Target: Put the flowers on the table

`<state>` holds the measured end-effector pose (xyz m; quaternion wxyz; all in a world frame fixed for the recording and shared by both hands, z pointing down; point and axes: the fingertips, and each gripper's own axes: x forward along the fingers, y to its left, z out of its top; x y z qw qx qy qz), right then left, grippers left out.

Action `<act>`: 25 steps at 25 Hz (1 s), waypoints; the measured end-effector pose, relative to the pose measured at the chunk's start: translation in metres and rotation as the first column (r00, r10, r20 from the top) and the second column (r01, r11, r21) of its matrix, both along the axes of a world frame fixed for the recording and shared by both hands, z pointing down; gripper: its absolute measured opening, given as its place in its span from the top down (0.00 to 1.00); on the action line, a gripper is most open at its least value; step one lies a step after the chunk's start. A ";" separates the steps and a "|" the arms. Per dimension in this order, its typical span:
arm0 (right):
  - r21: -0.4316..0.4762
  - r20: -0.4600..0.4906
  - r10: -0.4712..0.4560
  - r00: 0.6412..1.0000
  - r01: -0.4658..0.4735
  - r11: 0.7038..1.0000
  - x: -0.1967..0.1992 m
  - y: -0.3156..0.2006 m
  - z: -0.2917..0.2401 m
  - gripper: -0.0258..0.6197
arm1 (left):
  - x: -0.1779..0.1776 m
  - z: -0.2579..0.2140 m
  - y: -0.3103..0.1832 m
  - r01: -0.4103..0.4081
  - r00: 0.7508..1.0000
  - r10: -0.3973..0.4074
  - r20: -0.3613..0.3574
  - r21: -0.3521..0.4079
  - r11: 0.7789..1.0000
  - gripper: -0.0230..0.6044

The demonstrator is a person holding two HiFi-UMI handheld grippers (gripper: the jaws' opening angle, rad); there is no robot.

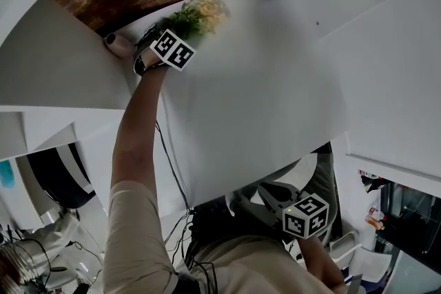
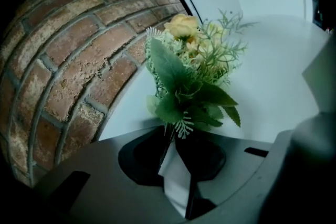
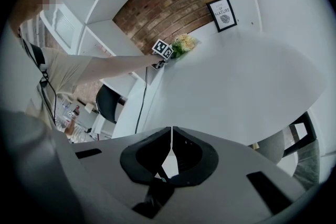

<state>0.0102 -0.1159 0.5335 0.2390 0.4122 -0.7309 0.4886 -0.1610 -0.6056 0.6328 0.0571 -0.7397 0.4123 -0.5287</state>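
Left gripper (image 2: pixel 172 139) is reaching out to the far corner of the white surface (image 1: pixel 262 93), fingers pinching narrow around the stems of the flowers (image 2: pixel 191 68), which are standing upright right by the brick wall (image 2: pixel 68 50). Right gripper (image 3: pixel 170 134) is hanging back at the near edge, fingers pressed together, holding nothing.

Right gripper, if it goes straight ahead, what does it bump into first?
Probably the table: the right gripper, shut and empty, points low across its top. Depth is unclear, so it might skim over toward the wall.
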 end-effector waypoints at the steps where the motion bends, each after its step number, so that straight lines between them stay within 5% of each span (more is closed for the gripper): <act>1: -0.002 0.002 0.000 1.000 0.000 1.000 -0.001 0.000 0.001 0.92 | -0.001 0.001 0.000 0.004 1.000 -0.004 0.000 0.000 1.000 0.88; 25: 0.000 0.018 0.027 0.999 -0.027 1.000 0.003 -0.008 0.003 0.92 | 0.000 0.000 -0.014 0.021 1.000 -0.021 -0.007 -0.006 1.000 0.88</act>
